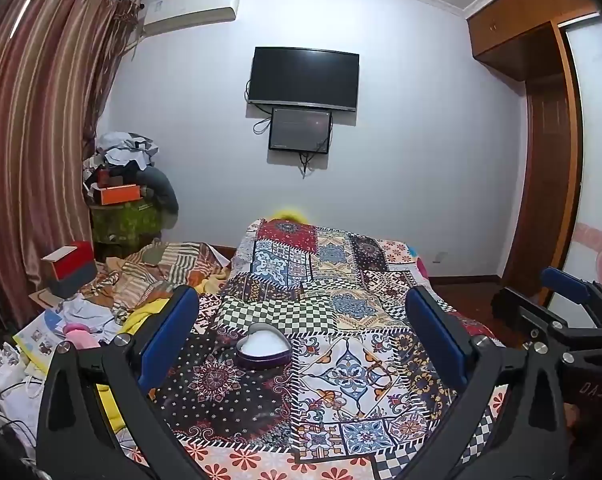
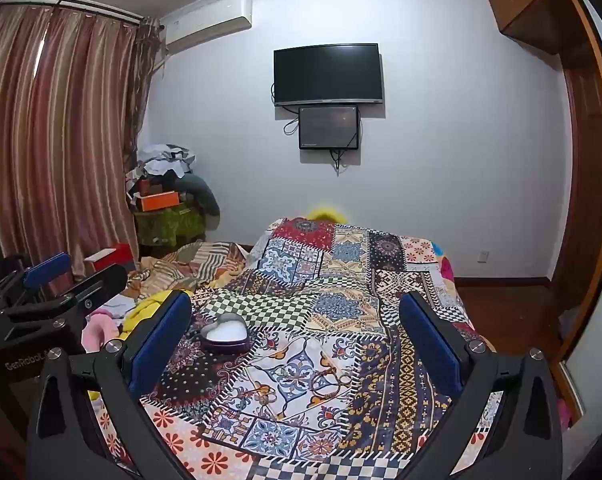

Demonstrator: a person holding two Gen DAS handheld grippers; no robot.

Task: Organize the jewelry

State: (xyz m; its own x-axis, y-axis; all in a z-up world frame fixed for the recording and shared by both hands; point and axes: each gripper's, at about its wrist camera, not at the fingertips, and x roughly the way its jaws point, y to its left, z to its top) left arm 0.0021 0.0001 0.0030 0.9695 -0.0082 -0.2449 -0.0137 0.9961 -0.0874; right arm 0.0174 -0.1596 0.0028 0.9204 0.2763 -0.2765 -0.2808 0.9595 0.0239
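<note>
Bedroom: pale wall with a mounted television [image 1: 304, 79], a smaller screen under it, an air conditioner [image 1: 189, 12] high at the left, striped curtains [image 1: 33, 140], a wooden wardrobe [image 1: 541, 128] at the right

Surface: a bed under a patchwork quilt [image 1: 341, 280], with loose clothes and papers [image 1: 61, 332] heaped along its left edge

Item 1: heart-shaped tin [image 1: 264, 346], lid off, white lining showing, nothing in it that I can make out; it sits near the quilt's left edge, toward the near end

Item 2: bracelets [image 2: 331, 382], thin rings lying on the quilt, right of the tin and well apart from it; hard to count against the pattern

Left gripper [image 1: 301, 344]: jaws wide apart, empty, raised above the quilt with the tin ahead between its fingers

Right gripper [image 2: 297, 344]: jaws wide apart, empty, the bracelets ahead of it

Progress, as I judge it: barely begun; every piece is yet to go into the tin
</note>
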